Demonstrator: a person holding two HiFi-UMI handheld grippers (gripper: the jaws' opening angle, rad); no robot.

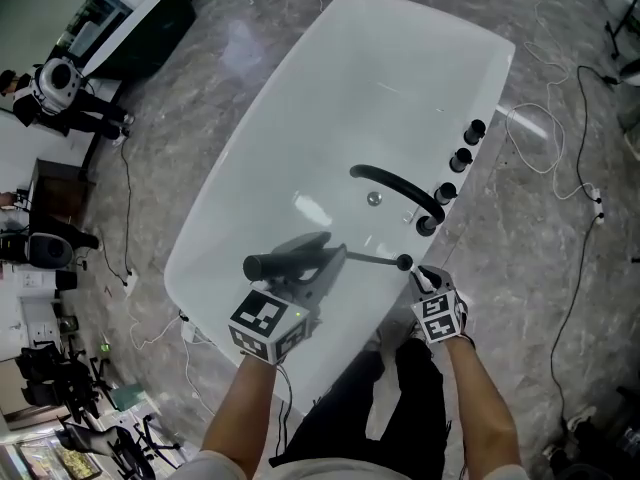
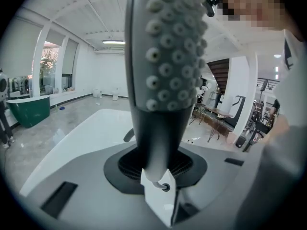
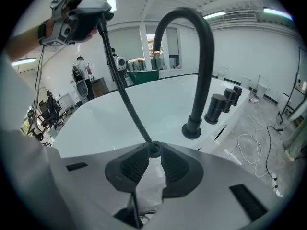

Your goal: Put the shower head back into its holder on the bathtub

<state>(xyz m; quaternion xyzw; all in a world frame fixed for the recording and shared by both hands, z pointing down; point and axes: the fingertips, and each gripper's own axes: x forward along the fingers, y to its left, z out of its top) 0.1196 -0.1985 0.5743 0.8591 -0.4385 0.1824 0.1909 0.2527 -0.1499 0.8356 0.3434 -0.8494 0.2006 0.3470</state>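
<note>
The black shower head (image 1: 285,258) hangs over the near end of the white bathtub (image 1: 300,128). My left gripper (image 1: 300,278) is shut on it. In the left gripper view the nozzle face of the shower head (image 2: 168,75) stands upright between the pads of the left gripper (image 2: 156,169). Its black hose (image 1: 375,259) runs right to my right gripper (image 1: 415,273), which is shut on the hose (image 3: 125,99) close to the tub's rim. A curved black spout (image 1: 400,188) and a row of black knobs (image 1: 461,158) stand on that rim. I cannot tell which fitting is the holder.
White cables (image 1: 545,138) lie on the grey marble floor to the right of the tub. Black equipment (image 1: 140,28) and a person (image 1: 60,93) are at the far left. My legs (image 1: 400,388) stand right at the tub's near end.
</note>
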